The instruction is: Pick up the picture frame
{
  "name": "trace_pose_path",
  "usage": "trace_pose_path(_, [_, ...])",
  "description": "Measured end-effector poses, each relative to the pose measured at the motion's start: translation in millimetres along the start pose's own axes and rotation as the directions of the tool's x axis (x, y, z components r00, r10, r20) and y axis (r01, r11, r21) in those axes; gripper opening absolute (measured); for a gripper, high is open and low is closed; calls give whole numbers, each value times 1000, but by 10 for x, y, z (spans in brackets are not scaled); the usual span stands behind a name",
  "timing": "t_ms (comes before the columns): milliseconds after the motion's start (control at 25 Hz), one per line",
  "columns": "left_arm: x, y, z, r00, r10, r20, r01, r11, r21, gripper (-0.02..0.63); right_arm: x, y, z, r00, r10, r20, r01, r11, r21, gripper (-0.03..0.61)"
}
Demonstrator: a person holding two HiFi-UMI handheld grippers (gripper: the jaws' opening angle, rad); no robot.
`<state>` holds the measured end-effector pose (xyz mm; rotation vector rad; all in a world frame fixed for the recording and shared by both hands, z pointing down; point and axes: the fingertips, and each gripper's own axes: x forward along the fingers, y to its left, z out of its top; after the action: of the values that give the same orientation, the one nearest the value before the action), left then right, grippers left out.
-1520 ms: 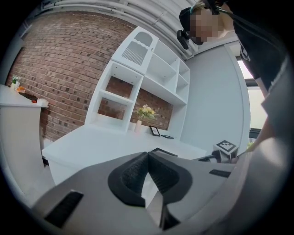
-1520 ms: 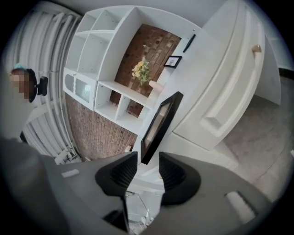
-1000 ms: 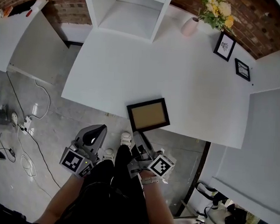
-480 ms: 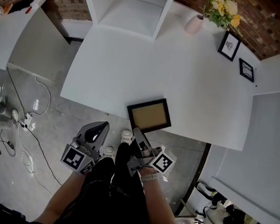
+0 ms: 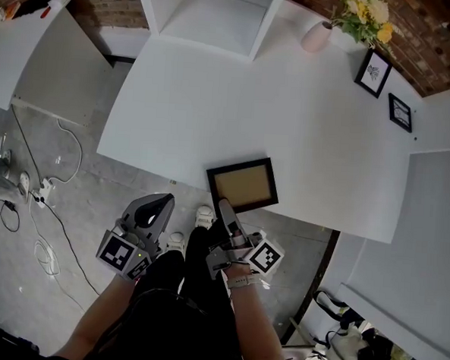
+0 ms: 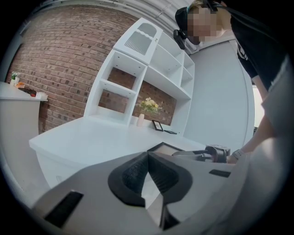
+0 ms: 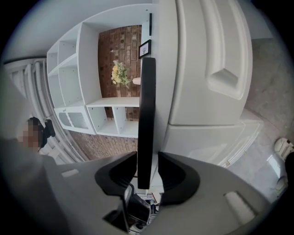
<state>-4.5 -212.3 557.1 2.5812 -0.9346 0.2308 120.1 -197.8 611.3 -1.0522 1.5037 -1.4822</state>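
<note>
here our right gripper [image 5: 225,207] is closing its jaws about the near edge of the black-rimmed, tan-faced picture frame [image 5: 244,183]; we should hold level, pads fully seated.

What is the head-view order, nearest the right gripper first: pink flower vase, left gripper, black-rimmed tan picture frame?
1. Black-rimmed tan picture frame, between the right gripper's closing jaws.
2. Left gripper, alongside, leftward.
3. Pink flower vase, far back, rightward.

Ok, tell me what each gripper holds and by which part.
Nothing is gripped yet. The right gripper is closing its jaws around the near edge of the picture frame, a gap showing at one pad. The left gripper is shut, empty.
</note>
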Motion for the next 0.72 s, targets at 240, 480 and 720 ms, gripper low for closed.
trace_pose_path(240, [-34,64,-50,1000,16,-4,-16,999,-29,3,-13,-17,3,1000,5,9,-5,1000,-3,107])
trace_pose_path(480, [-84,66,-73,1000,17,-6,-17,999,-30,3,-11,48,6,1000,23,7,-22,999,-29,58])
trace_pose_path(720, [-120,82,-33,1000,14,0,-14,1000,-26,3,-24,149,14,999,45,26,-43,997,-62,51])
